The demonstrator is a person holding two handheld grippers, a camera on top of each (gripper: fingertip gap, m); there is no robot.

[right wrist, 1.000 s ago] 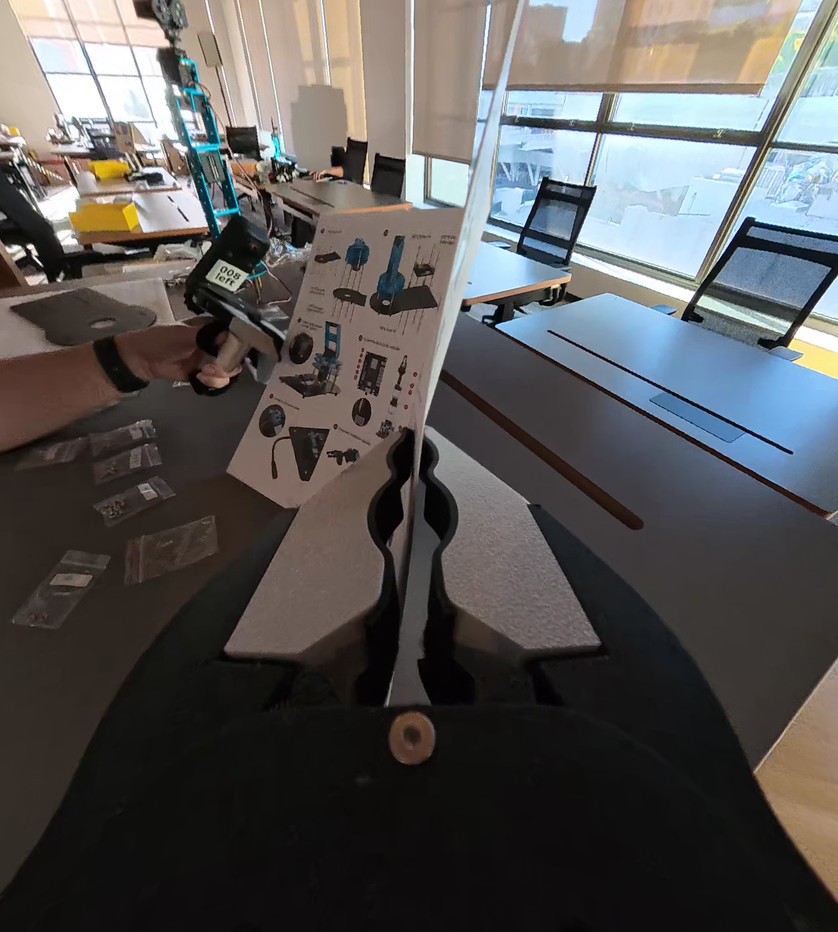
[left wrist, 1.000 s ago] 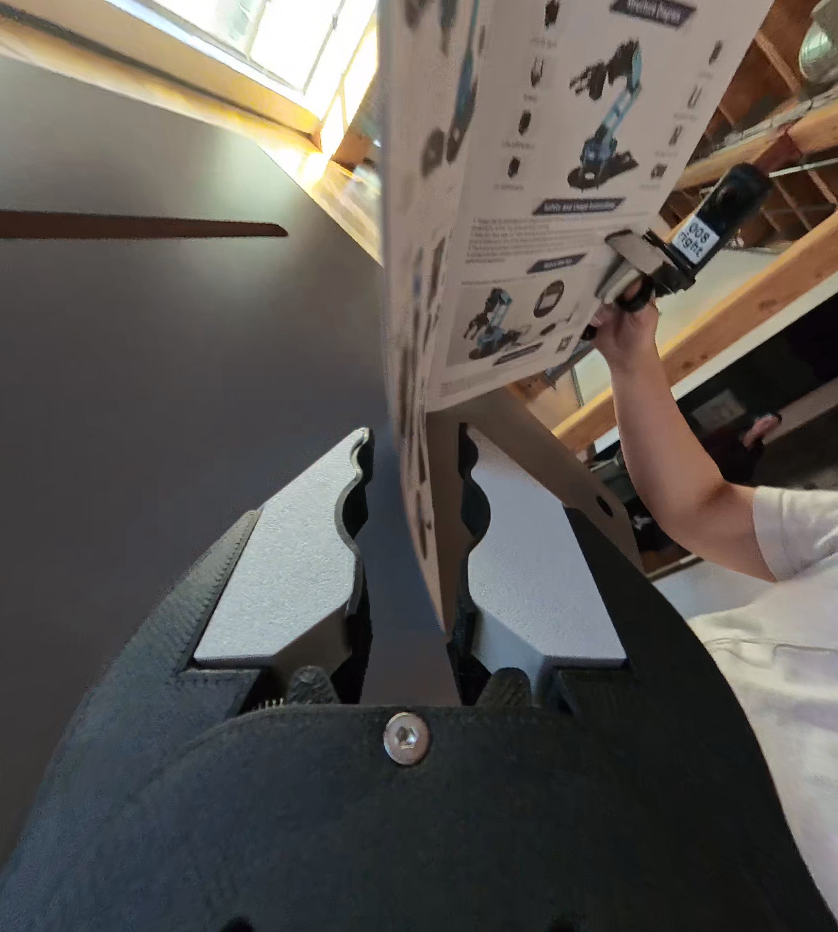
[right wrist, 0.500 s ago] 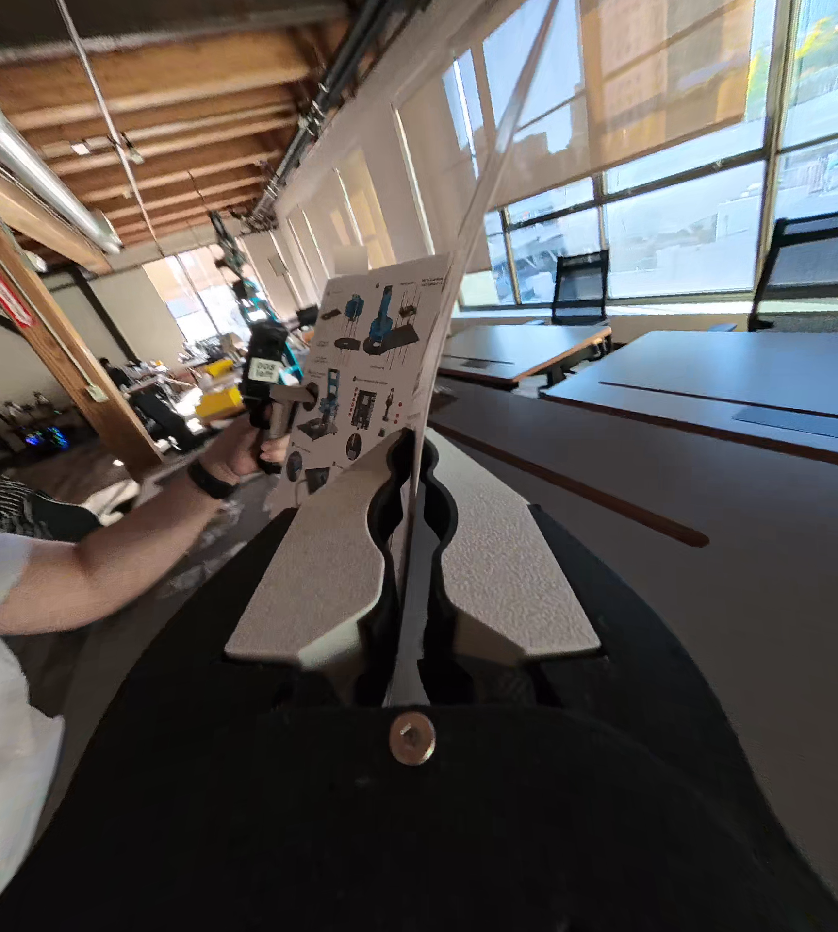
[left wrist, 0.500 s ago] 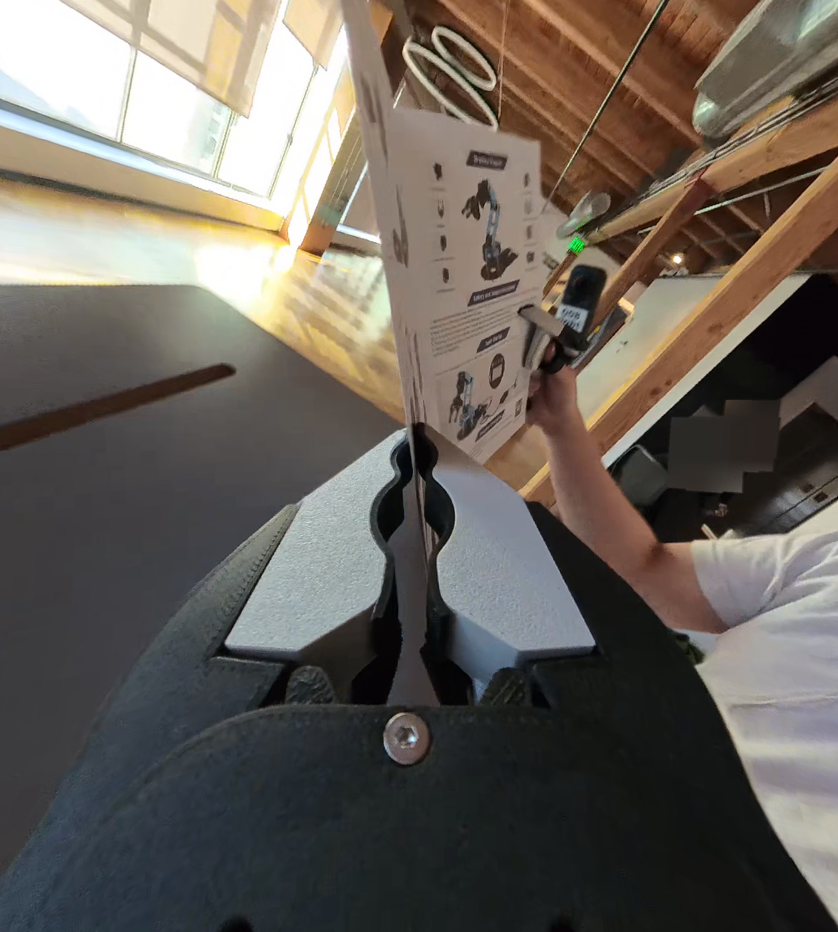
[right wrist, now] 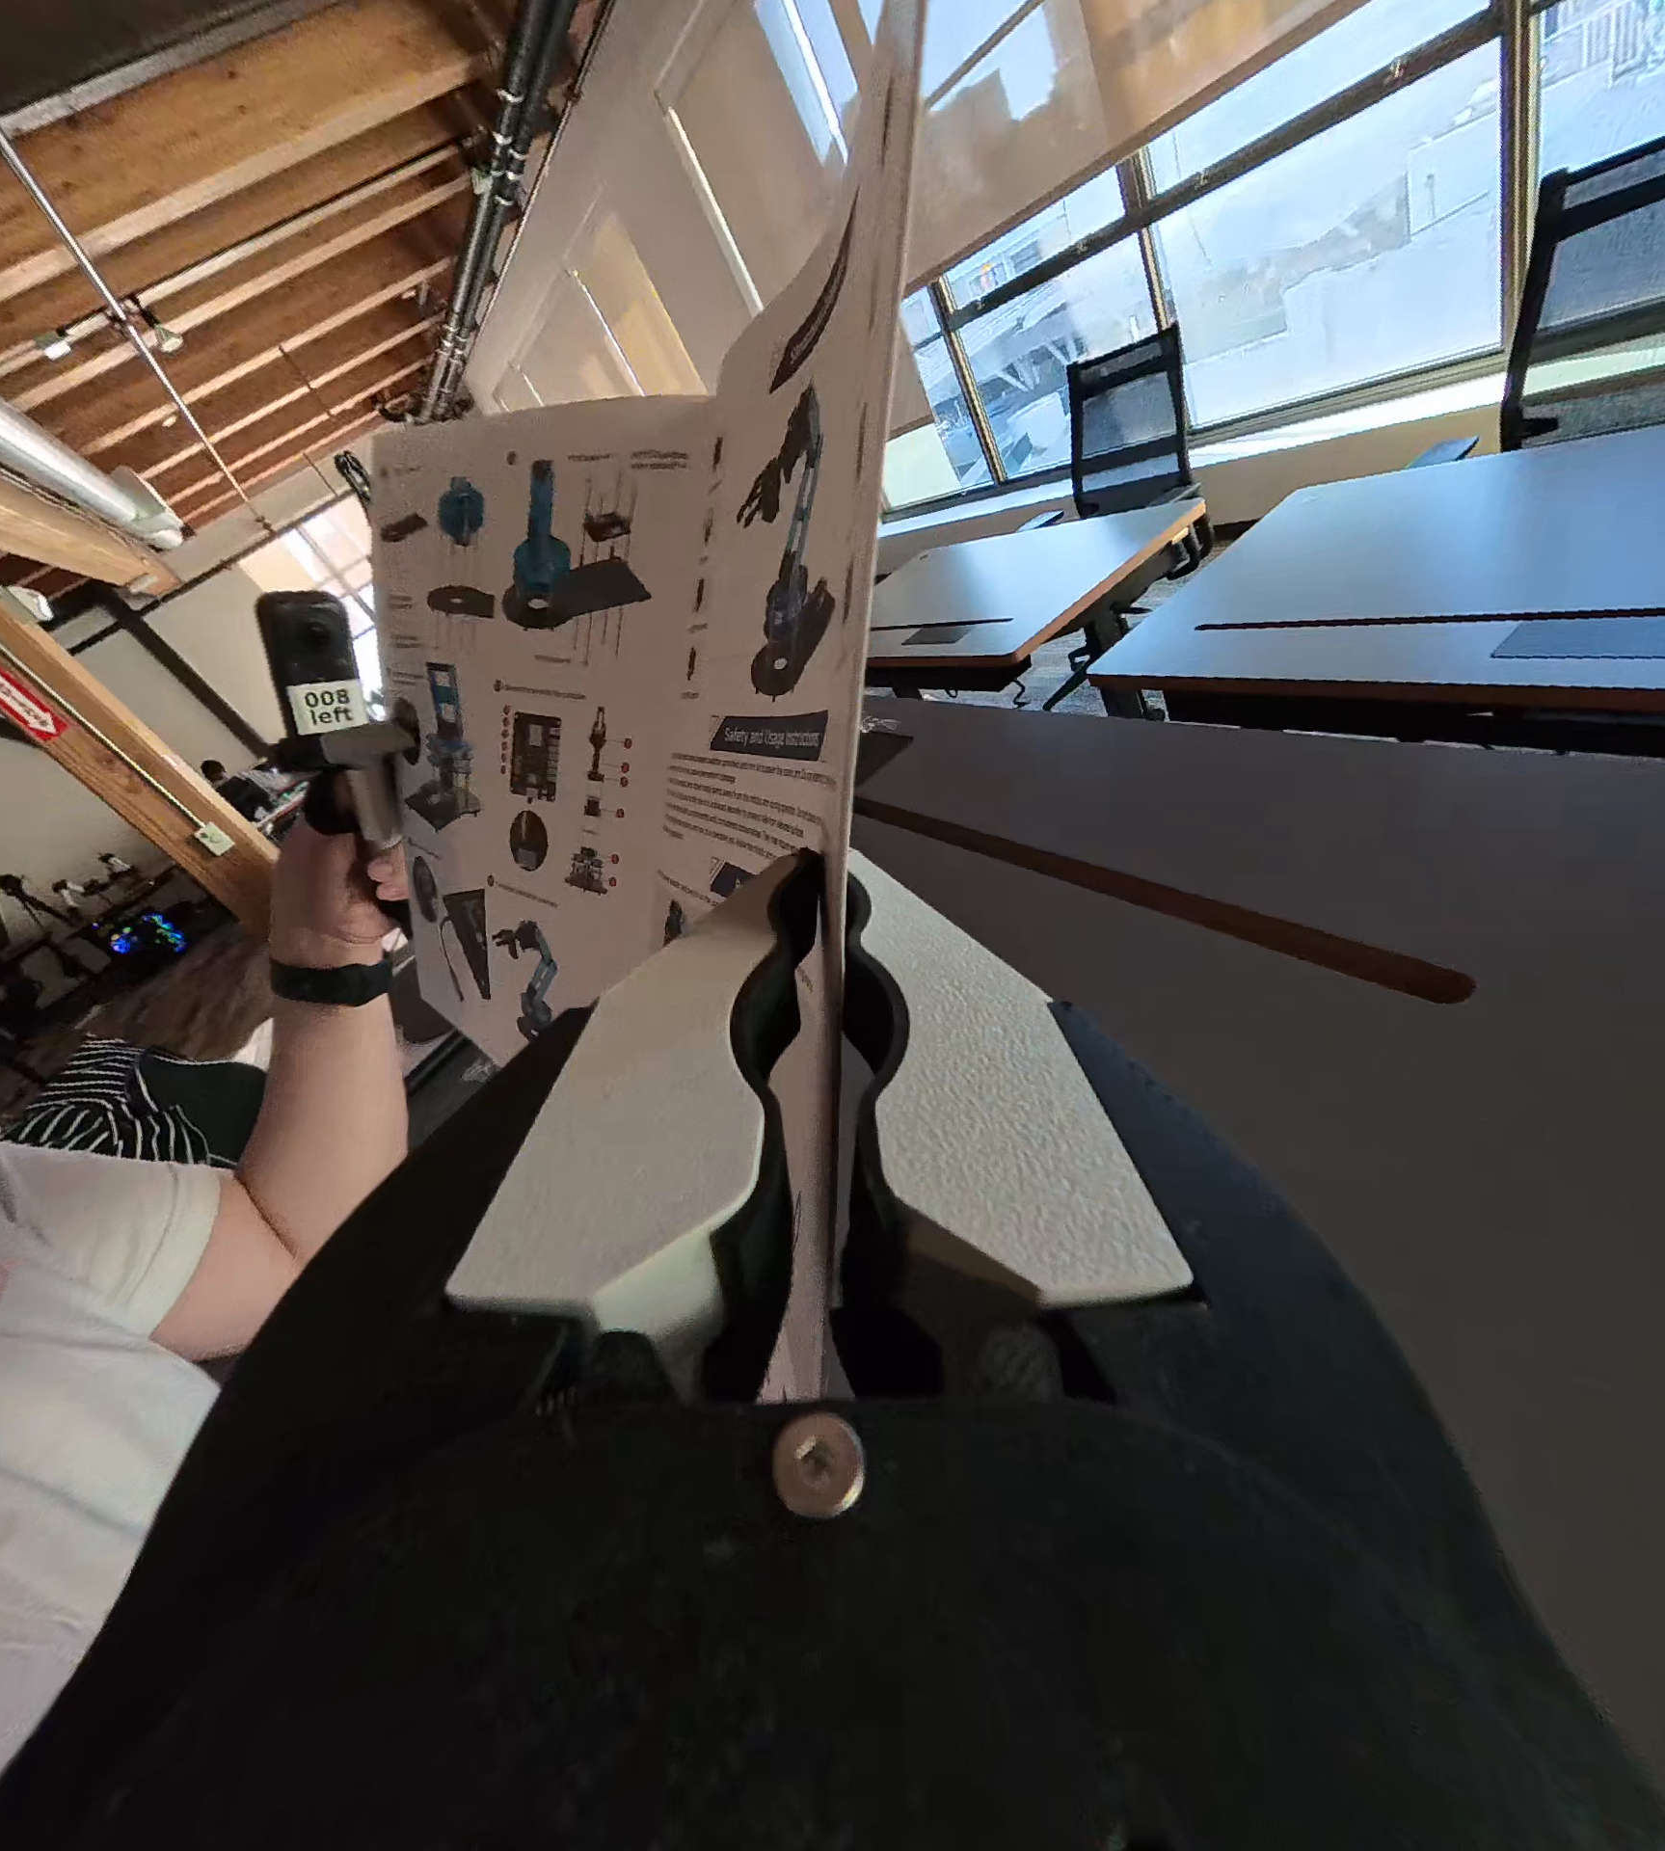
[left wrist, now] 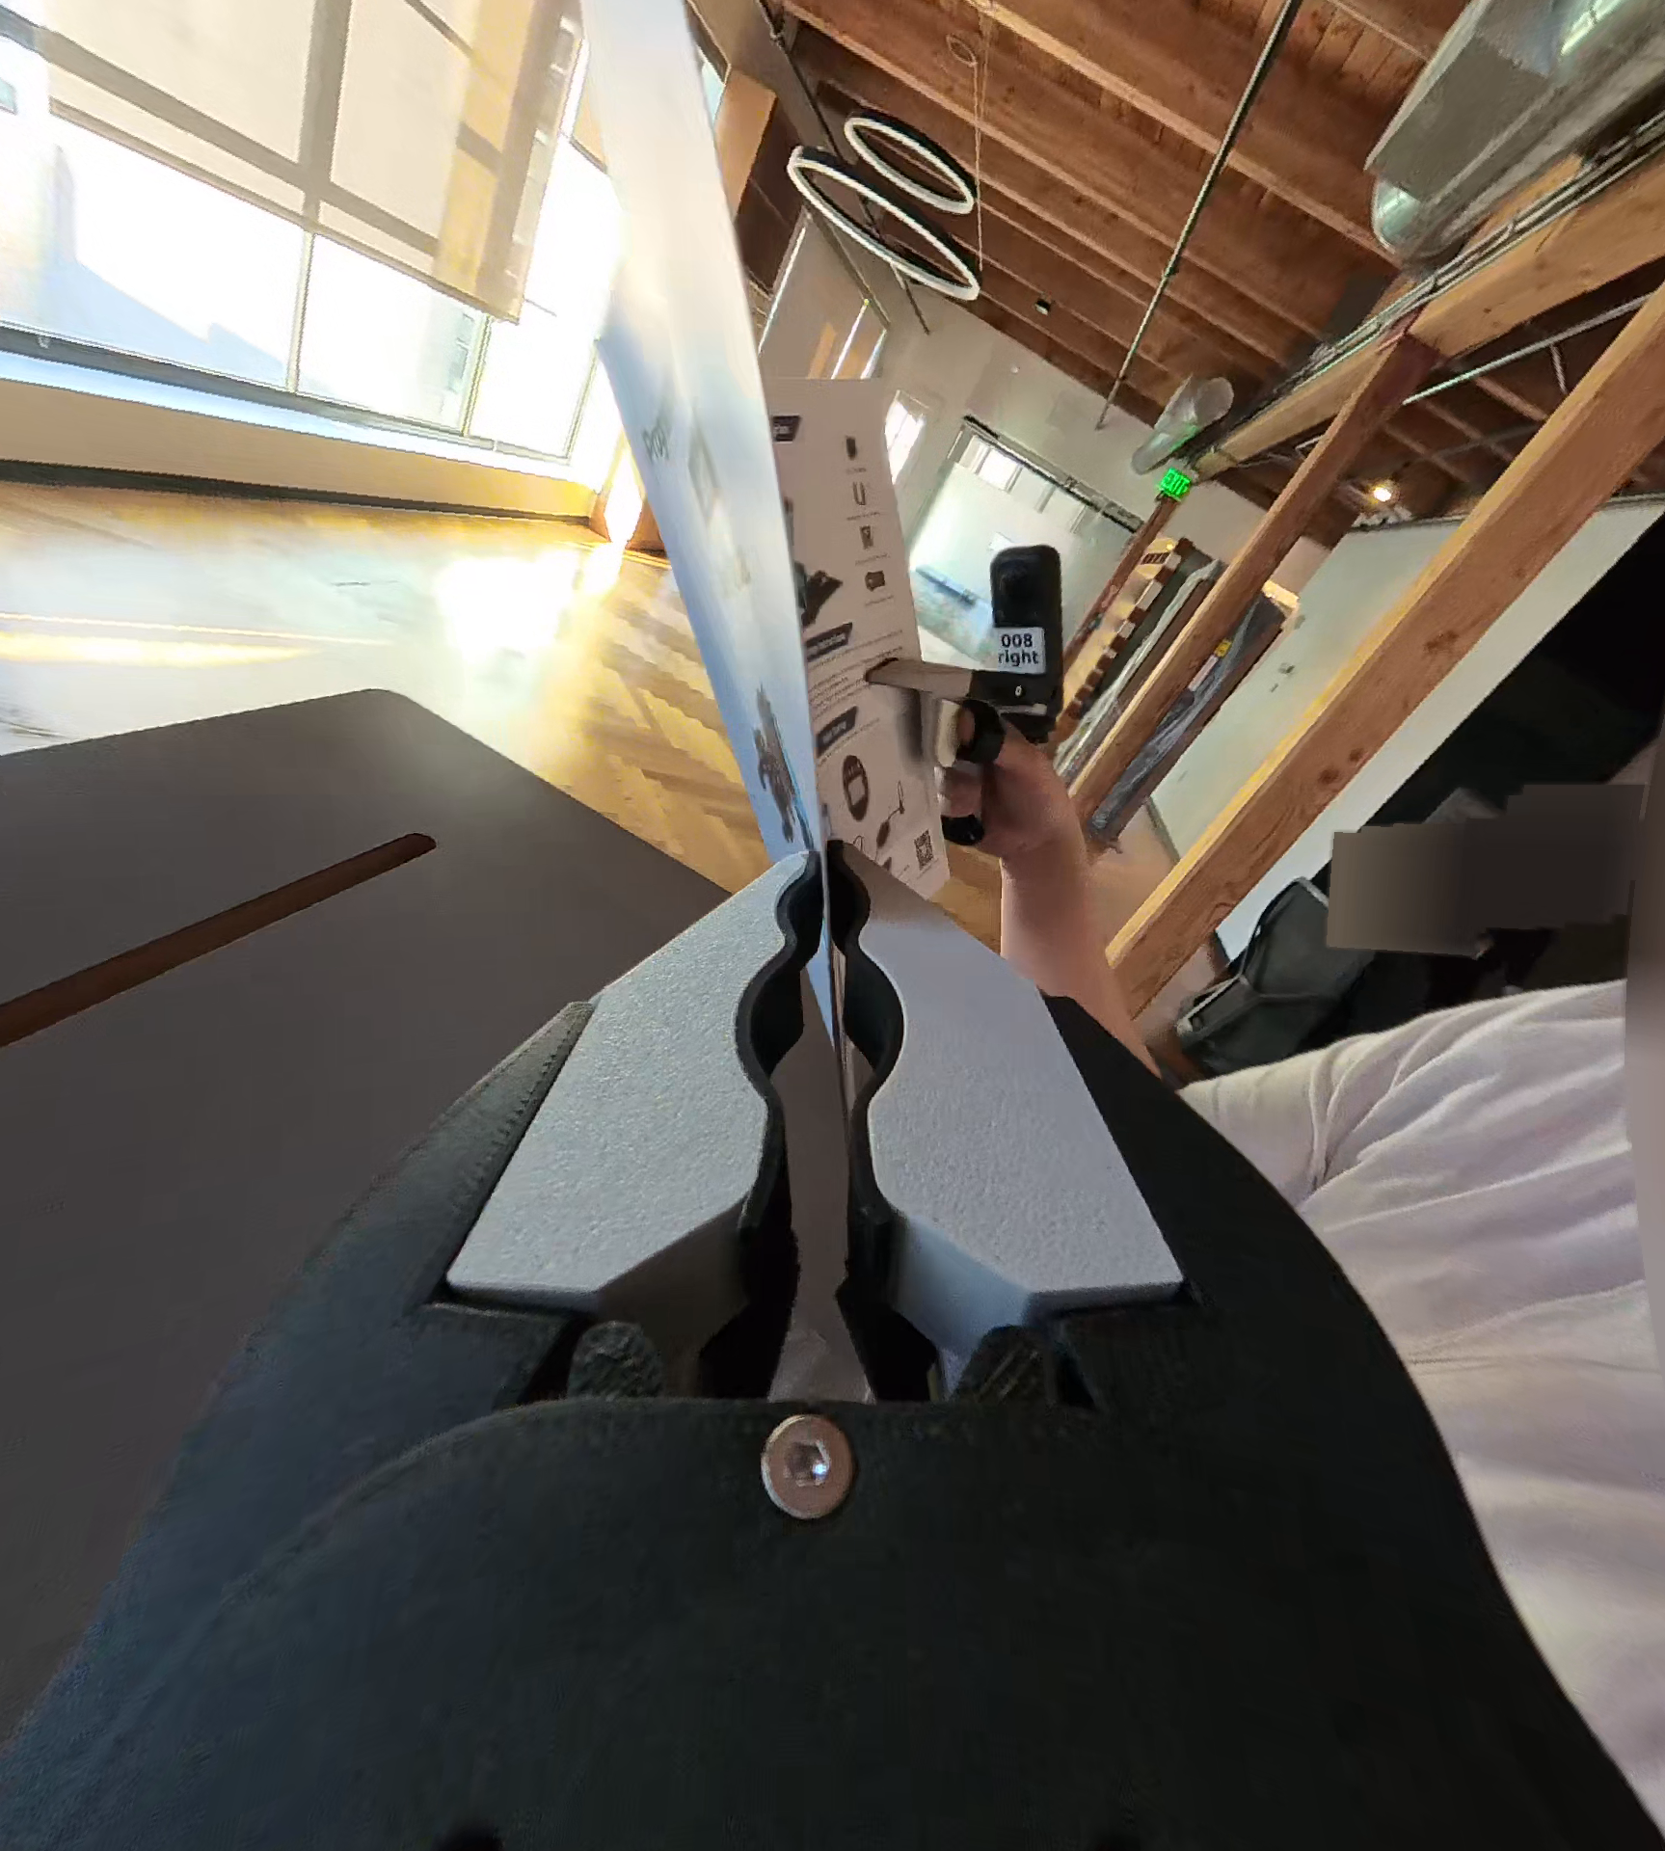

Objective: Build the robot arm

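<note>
Paper held in the air: a folded printed sheet stands upright above the dark bench, its long axis vertical and its panels opened toward the person. The left gripper has its fingers closed on one side edge, and the right gripper has its fingers closed on the opposite edge.

A dark grey table carries a long brown slot in its top. Further grey tables with wood-coloured edges stand near the windows, with black mesh chairs behind them. Wooden beams and a metal duct run overhead. Two ring lamps hang from the ceiling. The floor is sunlit wood.
</note>
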